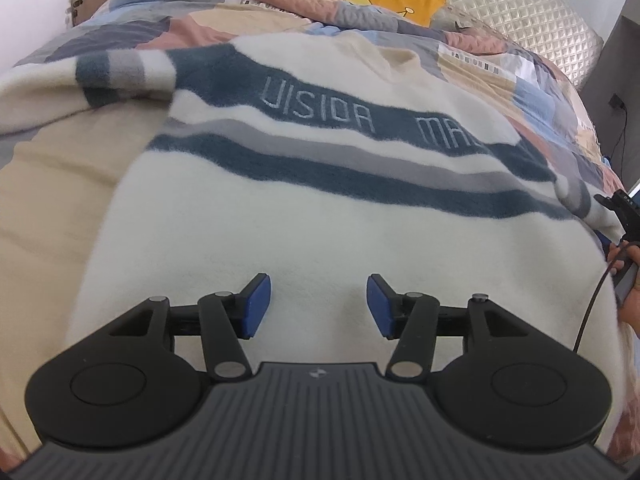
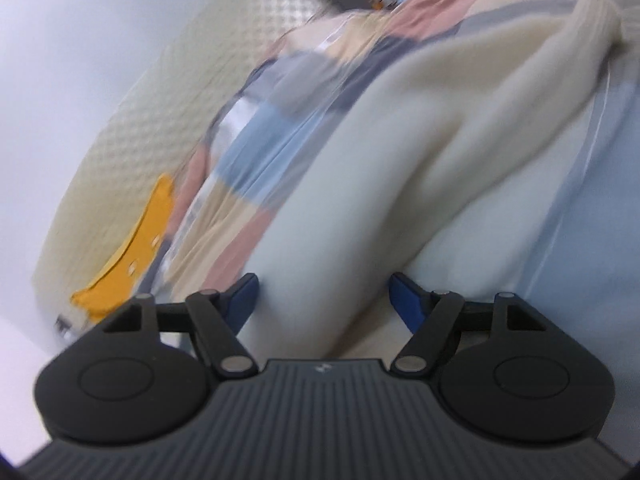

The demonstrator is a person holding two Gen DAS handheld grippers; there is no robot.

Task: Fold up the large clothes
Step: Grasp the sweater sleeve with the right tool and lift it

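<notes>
My left claw (image 1: 319, 306) hovers low over the cream sweater (image 1: 304, 216), jaws apart, gripping nothing. The sweater lies flat on the patchwork quilt (image 1: 500, 72), its striped sleeve (image 1: 120, 76) folded in at the left. If I pinch here I may catch only fuzz, or drag the quilt up too. My right claw (image 2: 323, 300) is also released, a thick cream fold (image 2: 360, 200) running between its pads without being pressed. That view is blurred, so I could close on too much cloth and pull the sweater crooked.
</notes>
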